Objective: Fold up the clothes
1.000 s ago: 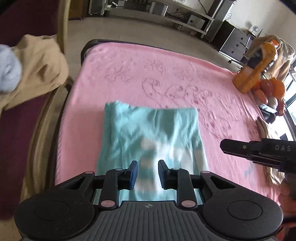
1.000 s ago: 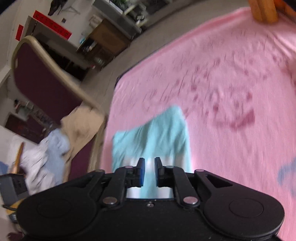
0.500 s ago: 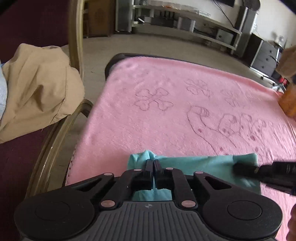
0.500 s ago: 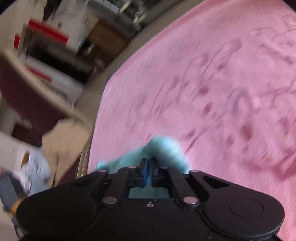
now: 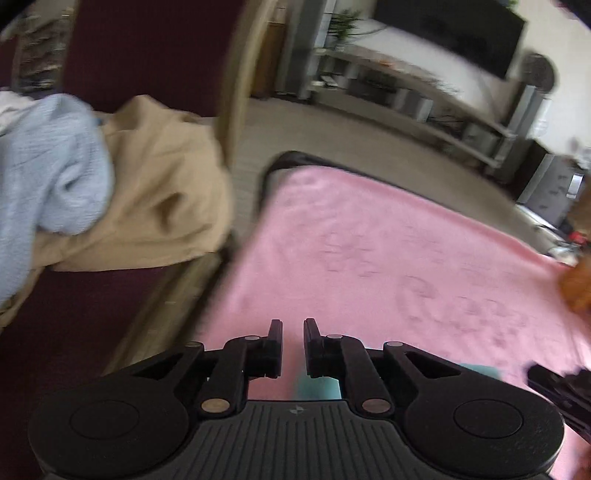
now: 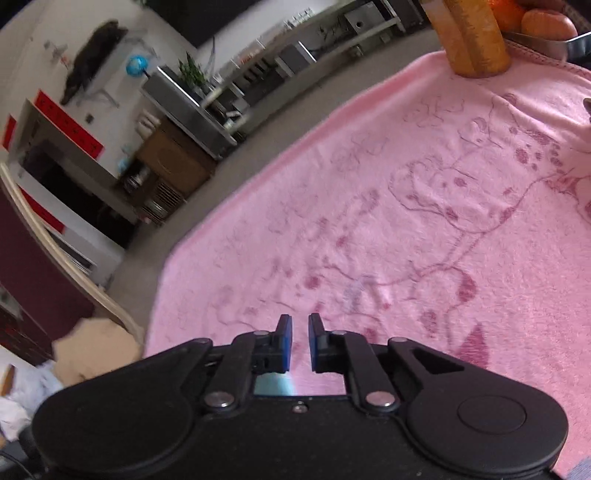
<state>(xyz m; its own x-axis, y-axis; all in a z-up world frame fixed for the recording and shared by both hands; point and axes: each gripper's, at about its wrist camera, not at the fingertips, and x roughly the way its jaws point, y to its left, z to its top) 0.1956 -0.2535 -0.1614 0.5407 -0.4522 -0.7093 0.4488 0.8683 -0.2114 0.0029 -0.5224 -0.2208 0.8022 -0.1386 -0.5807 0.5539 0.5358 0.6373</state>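
A pink blanket covers the table. Of the folded teal garment only a strip shows, low behind my left gripper's finger bases, plus a sliver under my right gripper. My left gripper hovers over the blanket near its left edge. Its jaws are closing, a narrow gap is left, and only pink blanket shows between the pads. My right gripper is opening slightly over bare blanket with nothing between its blue pads. One black finger of the right gripper pokes in at the lower right of the left wrist view.
A maroon chair stands left of the table with a tan garment and a light blue garment heaped on it. An orange bottle and fruit sit at the blanket's far right corner. Floor and shelving lie beyond.
Half a second ago both grippers were pinched on the teal garment's edge. Now each shows a small gap. Both views have swung away, so the garment has slipped almost out of sight beneath them.
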